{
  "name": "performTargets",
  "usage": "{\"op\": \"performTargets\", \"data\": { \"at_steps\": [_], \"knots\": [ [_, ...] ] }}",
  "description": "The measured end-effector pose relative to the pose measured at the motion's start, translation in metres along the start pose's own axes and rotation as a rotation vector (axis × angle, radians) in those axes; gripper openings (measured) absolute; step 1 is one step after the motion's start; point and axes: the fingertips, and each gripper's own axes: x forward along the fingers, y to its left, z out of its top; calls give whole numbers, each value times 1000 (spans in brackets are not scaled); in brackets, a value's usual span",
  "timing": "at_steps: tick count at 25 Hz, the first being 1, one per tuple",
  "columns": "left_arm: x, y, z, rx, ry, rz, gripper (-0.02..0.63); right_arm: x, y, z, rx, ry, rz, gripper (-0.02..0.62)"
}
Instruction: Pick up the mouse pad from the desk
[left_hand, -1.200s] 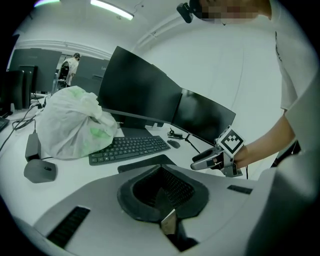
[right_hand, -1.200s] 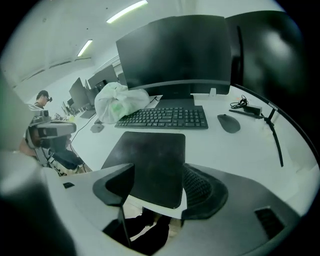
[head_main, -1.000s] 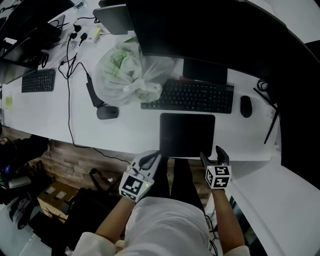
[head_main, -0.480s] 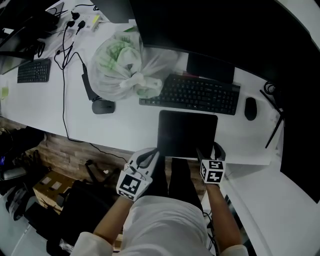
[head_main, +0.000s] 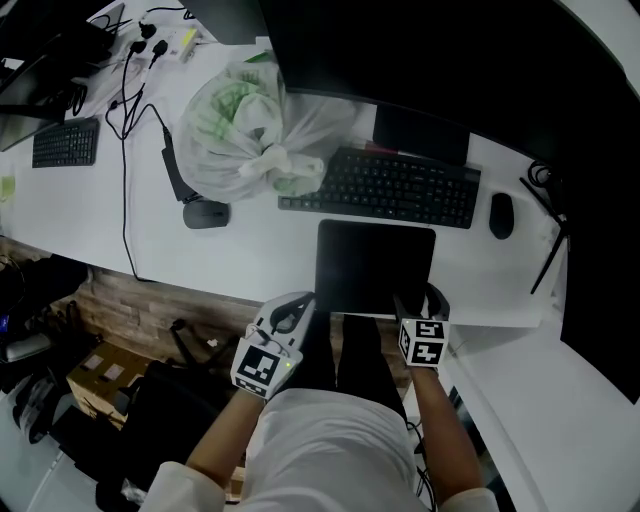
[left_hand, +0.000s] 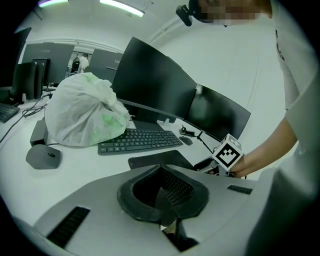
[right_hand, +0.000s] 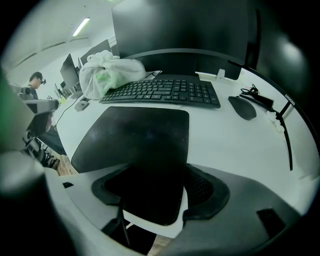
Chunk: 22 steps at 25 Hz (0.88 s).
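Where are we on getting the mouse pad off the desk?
Done: the right tool is at the near edge of the mouse pad. In hand: its jaws are closing with that edge between them, not gripping yet. Remaining: clamp and lift; the pad lies flat on the desk.

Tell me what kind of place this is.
Most likely a shared office: a long white desk carries a keyboard, a mouse and a wide dark monitor, and a second keyboard sits further along the same desk.
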Motion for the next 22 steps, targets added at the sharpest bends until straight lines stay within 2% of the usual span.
{"op": "performTargets", "data": {
  "at_steps": [2, 7, 12, 17, 22],
  "knots": [
    [-1, 0, 2, -2, -3, -1, 15, -1, 2, 1, -17, -7, 8, 319],
    [-8, 7, 2, 10, 2, 8, 15, -1, 24, 4, -69, -20, 19, 136],
    [-17, 11, 8, 21, -3, 13, 15, -2, 34, 5, -61, -18, 45, 56],
    [-31, 7, 17, 36, -9, -15, 15, -24, 40, 18, -55, -57, 133, 44],
    [-51, 5, 20, 11, -19, -36, 15, -52, 52, 41, -96, -116, 148, 43]
  ]
}}
